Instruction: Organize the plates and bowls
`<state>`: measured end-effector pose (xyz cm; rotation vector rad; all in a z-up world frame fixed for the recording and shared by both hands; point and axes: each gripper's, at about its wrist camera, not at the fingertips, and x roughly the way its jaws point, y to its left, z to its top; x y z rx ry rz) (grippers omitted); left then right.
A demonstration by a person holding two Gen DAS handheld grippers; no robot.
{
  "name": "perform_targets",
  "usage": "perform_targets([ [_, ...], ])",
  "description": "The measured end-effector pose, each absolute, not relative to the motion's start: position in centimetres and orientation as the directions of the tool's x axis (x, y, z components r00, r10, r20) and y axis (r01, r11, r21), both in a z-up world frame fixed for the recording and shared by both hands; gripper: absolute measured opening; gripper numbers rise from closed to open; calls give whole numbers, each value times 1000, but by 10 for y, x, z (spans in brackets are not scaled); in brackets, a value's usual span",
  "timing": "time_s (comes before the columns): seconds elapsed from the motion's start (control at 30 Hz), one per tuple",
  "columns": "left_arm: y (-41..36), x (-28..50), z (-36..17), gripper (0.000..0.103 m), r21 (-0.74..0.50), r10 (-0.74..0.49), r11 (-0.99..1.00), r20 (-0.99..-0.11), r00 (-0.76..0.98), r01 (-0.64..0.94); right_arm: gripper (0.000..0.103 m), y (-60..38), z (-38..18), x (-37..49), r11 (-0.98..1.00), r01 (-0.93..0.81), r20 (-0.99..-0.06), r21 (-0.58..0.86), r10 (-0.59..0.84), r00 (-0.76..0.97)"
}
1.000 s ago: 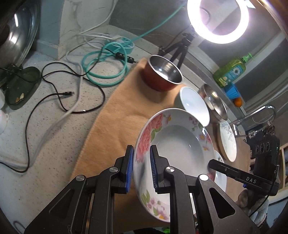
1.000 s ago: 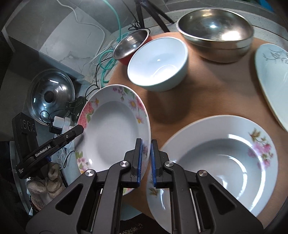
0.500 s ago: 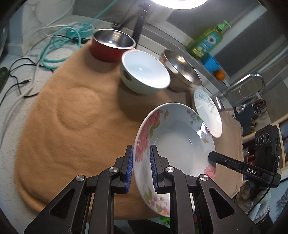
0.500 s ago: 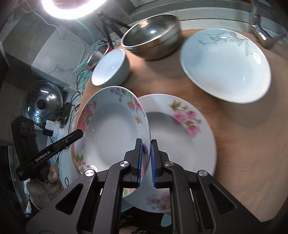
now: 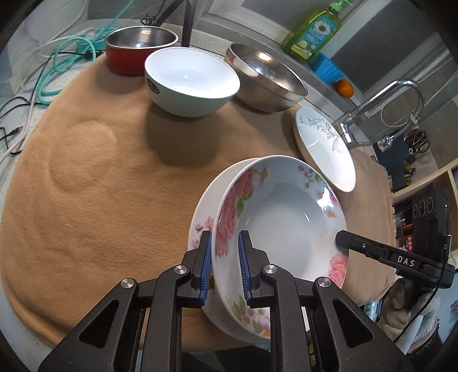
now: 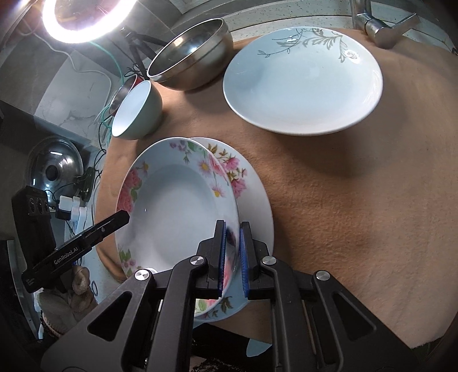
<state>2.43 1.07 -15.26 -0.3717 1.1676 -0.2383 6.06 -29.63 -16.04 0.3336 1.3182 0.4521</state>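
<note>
Both grippers hold one rose-patterned deep plate (image 5: pixel 280 226) by opposite rims: the left gripper (image 5: pixel 224 269) and the right gripper (image 6: pixel 231 254) each have jaws clamped on it, tilted over a second floral plate (image 6: pixel 252 189) on the tan cloth (image 5: pixel 100 177).

Glossy glazed floral plate (image 5: pixel 286 217), shiny steel bowl (image 5: pixel 266 80), on a matt, fuzzy tan cloth (image 5: pixel 114 186).

Your round white ring light (image 6: pixel 83 17) blows out the right wrist view's top-left corner; bowls cast soft shadows on the tan cloth (image 5: pixel 114 177), and fisheye edges curve and darken.
</note>
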Motion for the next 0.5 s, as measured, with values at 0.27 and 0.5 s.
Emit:
perform_targets([
  [0.27, 3, 27, -156, 16, -382, -355, 924, -863, 359, -4, 9, -297, -166, 61, 868, -128, -851, 479, 495, 174],
  [0.5, 0, 29, -157, 16, -367, -344, 930, -870, 353, 1, 10, -294, -168, 62, 874, -128, -858, 469, 485, 169],
])
